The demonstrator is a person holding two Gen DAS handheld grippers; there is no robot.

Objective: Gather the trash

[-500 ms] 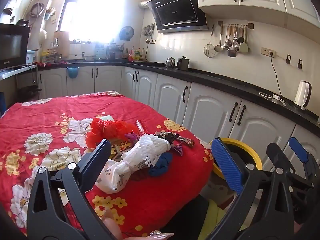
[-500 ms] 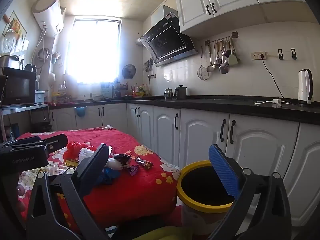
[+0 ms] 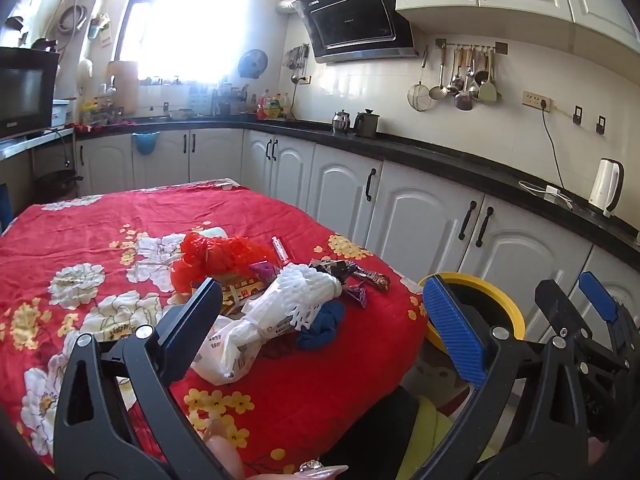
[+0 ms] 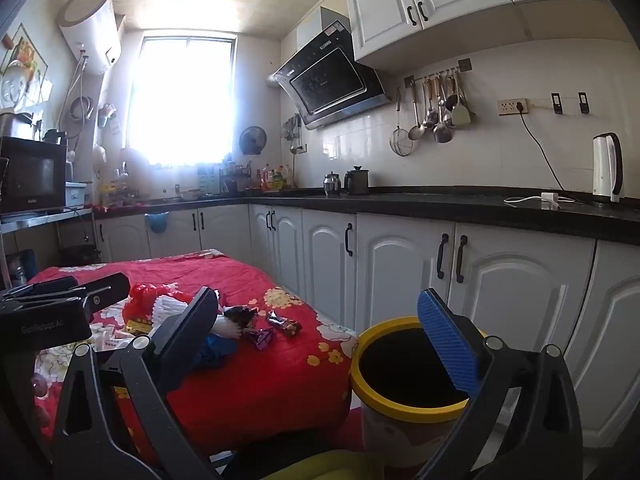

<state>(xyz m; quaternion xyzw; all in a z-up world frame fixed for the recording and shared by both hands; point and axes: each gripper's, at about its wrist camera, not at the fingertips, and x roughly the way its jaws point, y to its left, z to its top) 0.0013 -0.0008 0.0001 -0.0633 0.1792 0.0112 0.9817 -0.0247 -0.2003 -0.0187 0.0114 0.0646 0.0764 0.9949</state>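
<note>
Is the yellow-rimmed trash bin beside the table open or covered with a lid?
Open. The trash bin shows its yellow rim all around a dark, uncovered mouth, with no lid on it. How full it is, cannot tell.

The worktop [image 3: 100, 216], draped in a red flowered cloth, carries near its right edge a heap of trash: red plastic bag [image 3: 212, 256], white foam netting [image 3: 308, 288], white bag [image 3: 232, 348], blue scrap [image 3: 324, 326], candy wrappers [image 3: 360, 276].

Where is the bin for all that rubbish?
The yellow-rimmed bin stands on the floor at the right of the red-clothed table, in front of the white cabinets. In the right wrist view it sits low, right of centre.
</note>
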